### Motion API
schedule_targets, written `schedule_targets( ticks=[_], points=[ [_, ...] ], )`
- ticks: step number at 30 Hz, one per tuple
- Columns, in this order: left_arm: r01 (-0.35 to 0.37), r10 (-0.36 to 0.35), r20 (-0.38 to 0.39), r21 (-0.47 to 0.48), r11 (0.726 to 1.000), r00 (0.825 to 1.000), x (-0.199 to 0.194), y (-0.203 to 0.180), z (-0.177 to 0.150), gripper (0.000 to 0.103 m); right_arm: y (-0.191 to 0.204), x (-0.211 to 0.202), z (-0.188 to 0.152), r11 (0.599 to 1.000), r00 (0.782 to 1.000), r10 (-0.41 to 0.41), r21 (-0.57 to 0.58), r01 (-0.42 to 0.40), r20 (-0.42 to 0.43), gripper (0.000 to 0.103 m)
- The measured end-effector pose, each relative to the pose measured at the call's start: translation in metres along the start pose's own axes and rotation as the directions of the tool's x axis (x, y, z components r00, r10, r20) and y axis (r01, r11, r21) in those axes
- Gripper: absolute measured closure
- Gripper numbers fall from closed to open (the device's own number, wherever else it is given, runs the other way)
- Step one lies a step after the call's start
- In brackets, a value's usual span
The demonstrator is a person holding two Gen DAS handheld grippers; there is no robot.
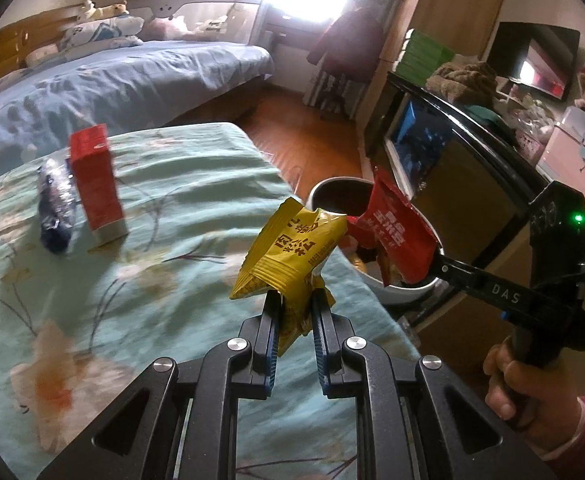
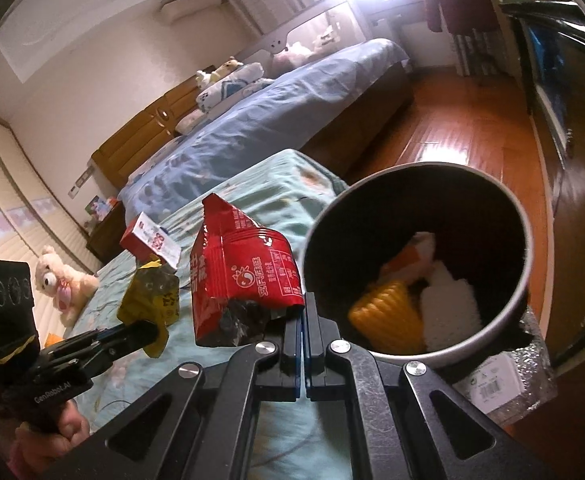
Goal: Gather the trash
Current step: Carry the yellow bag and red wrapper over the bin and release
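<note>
My left gripper [image 1: 297, 300] is shut on a crumpled yellow snack wrapper [image 1: 292, 252], held above the green flowered bedspread [image 1: 152, 240]. My right gripper [image 2: 303, 308] is shut on a red snack wrapper [image 2: 240, 280], which hangs just left of the round trash bin [image 2: 412, 184]. In the left wrist view the red wrapper [image 1: 396, 232] hangs over the bin's rim [image 1: 324, 188]. The right wrist view shows the yellow wrapper [image 2: 152, 300] in the left gripper [image 2: 148, 328]. Inside the bin lie yellow, orange and white pieces [image 2: 412, 304]. A red carton [image 1: 96, 184] and a silvery blue wrapper [image 1: 56, 204] rest on the bedspread.
A blue-covered bed [image 1: 112, 80] with pillows and soft toys stands beyond. A dark glass-fronted cabinet [image 1: 452, 168] rises right of the bin, with wooden floor [image 1: 304, 132] between. A teddy bear [image 2: 64, 280] sits at the bedspread's far side. A hand [image 1: 508, 384] grips the right tool's handle.
</note>
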State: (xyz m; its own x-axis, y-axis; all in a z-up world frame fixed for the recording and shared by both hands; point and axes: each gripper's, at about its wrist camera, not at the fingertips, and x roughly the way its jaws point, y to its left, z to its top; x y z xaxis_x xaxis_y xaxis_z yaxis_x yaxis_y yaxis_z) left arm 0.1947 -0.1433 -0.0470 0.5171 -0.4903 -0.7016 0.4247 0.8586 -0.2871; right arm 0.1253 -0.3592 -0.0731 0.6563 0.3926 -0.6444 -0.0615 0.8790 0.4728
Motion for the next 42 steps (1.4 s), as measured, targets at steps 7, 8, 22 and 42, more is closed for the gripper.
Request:
schedule_targets(
  ticks=[7,8,22,42],
  points=[
    [0.014,-0.014,-0.011,0.032,0.999,1.000,0.015,-0.018,0.006,0.089,-0.016,-0.012,0.001,0.999,0.999,-0.029,0.019,0.028,0.016,0.103],
    [0.017,-0.016,-0.012,0.034,0.999,1.000,0.016,-0.019,0.006,0.089,-0.019,-0.014,0.001,0.999,0.999,-0.034,0.022,0.034,0.018,0.103],
    [0.030,-0.028,-0.035,0.067,0.997,0.999,0.042,-0.035,0.018,0.089,-0.054,-0.027,0.007,0.994,0.995,-0.089,0.070,0.086,0.037,0.103],
    [0.037,-0.031,-0.057,0.101,0.994,0.998,0.072,-0.058,0.033,0.089,-0.076,-0.022,0.019,0.988,0.991,-0.128,0.096,0.125,0.034,0.103]
  ],
)
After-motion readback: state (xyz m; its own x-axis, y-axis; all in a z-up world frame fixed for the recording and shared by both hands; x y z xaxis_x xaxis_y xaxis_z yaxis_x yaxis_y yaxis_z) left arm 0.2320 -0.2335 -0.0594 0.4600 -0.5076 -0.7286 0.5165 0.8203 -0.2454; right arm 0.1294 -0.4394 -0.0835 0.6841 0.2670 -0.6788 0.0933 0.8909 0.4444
